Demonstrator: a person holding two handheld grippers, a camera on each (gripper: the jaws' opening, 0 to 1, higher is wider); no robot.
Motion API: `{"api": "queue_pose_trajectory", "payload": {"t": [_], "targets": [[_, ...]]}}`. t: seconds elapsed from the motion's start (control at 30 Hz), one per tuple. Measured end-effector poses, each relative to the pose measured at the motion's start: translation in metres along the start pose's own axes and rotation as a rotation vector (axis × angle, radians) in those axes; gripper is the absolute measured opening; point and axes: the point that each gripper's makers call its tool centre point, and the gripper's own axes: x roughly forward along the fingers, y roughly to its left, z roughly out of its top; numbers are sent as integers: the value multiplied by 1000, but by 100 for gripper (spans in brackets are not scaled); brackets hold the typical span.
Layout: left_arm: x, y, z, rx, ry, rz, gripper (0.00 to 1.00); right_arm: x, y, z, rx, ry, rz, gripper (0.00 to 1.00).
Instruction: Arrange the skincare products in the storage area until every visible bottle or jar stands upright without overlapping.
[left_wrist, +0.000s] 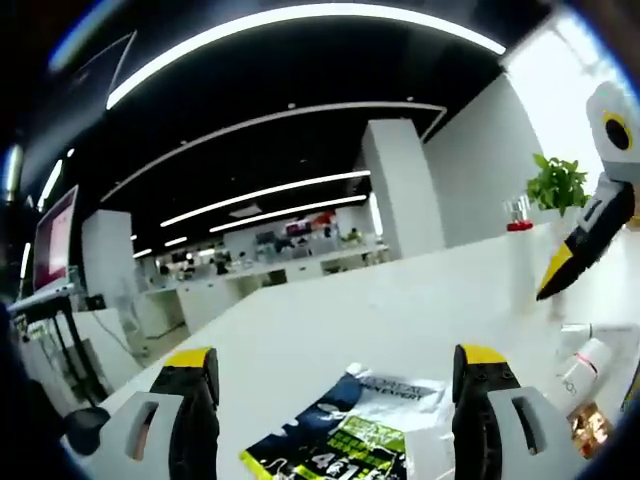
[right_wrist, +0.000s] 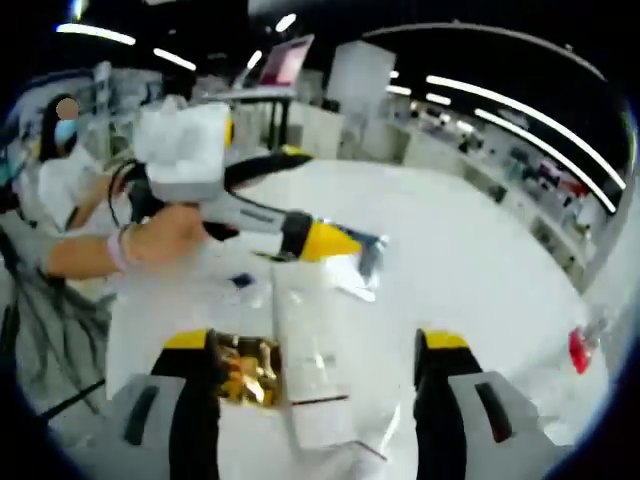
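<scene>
progress: barely started, white tube (left_wrist: 583, 366) lying flat near the white table's (left_wrist: 400, 310) edge
left gripper (left_wrist: 335, 385): spread wide, holding nothing
right gripper (right_wrist: 315, 365): wide too, hovering over a white box (right_wrist: 312, 375)

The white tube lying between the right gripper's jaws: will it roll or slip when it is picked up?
The white tube lies flat, so it may roll sideways. It looks glossy, thus perhaps slippery. The right gripper stands open around it.

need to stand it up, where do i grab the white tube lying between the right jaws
Grip the white tube across its narrow width, near the middle of its body. It lies flat on the table, lengthwise between the open jaws of the right gripper, so coming straight down from above probably works. The gold packet lies close on its left.
</scene>
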Motion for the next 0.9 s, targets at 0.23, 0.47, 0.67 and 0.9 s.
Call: {"api": "queue_pose_trajectory", "payload": {"t": [0.23, 0.47, 0.67, 0.9], "targets": [[-4, 1, -3, -70, 7, -13, 100, 31, 17, -9, 27, 148, 107, 57], [-9, 5, -6, -159, 12, -21, 100, 56, 22, -8, 45, 253, 115, 51], [-5, 10, -10, -201, 23, -24, 99, 52, 20, -6, 83, 315, 106, 36], [-7, 7, -9, -160, 25, -16, 99, 51, 21, -10, 65, 346, 112, 32]]}}
